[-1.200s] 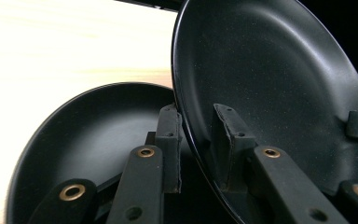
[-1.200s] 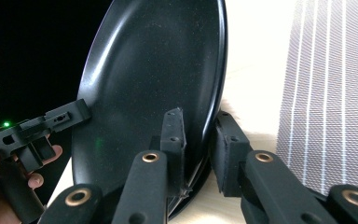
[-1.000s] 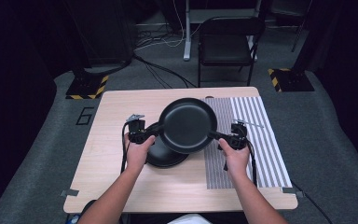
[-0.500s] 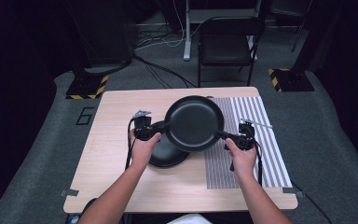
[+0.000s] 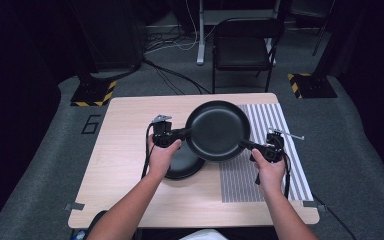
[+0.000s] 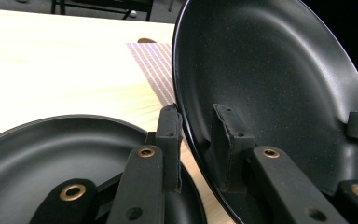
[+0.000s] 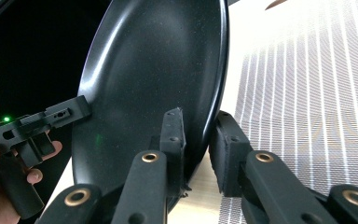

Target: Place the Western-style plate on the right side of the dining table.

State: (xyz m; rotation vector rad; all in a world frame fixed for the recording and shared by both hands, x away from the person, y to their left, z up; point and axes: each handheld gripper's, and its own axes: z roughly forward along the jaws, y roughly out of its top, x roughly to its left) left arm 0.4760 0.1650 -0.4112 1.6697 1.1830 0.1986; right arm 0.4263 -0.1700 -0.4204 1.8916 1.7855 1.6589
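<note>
Wooden table (image 5: 125, 165), black pan (image 5: 218, 130) raised between left tool (image 5: 186, 133) and right tool (image 5: 245, 144), each clamping its rim.

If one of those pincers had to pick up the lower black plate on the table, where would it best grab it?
Probably by the rim, coming in low from the near left edge: the plate lies flat and handleless, and its far right side sits under the raised pan. One jaw would go over the rim and one under, as both grippers grip the pan's edge.
</note>
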